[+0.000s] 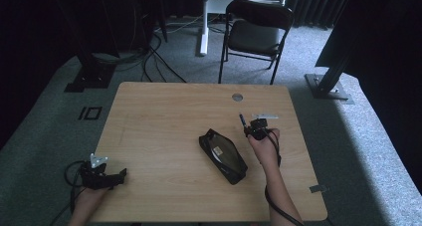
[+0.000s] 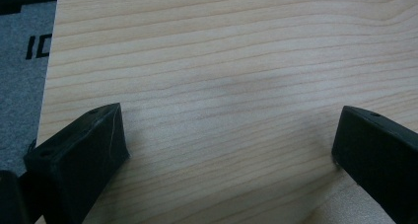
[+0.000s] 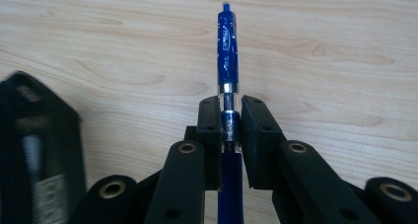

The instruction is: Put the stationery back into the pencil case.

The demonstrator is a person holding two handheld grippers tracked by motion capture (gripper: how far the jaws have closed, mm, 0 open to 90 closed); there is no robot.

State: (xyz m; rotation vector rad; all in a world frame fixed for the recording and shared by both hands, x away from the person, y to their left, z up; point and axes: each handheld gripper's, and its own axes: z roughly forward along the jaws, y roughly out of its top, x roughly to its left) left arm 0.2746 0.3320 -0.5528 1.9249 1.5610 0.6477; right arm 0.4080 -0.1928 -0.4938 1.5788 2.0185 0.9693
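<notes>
A blue pen (image 3: 227, 56) with white lettering sticks out forward between the two black jaws of my right gripper (image 3: 230, 110), which is shut on it just behind its silver ring. In the high view the right gripper (image 1: 250, 126) is held above the wooden table (image 1: 164, 116), right of a black pencil case (image 1: 223, 156), and the pen (image 1: 242, 120) points away from the person. The pencil case (image 3: 34, 155) lies at the left edge of the right gripper view. My left gripper (image 1: 118, 177) rests at the table's near left edge, jaws wide apart over bare wood (image 2: 226, 91).
A round grommet hole (image 1: 237, 97) sits near the table's far edge. Behind the table stands a black folding chair (image 1: 256, 32) on grey carpet, with cables and dark stand legs to the left and right.
</notes>
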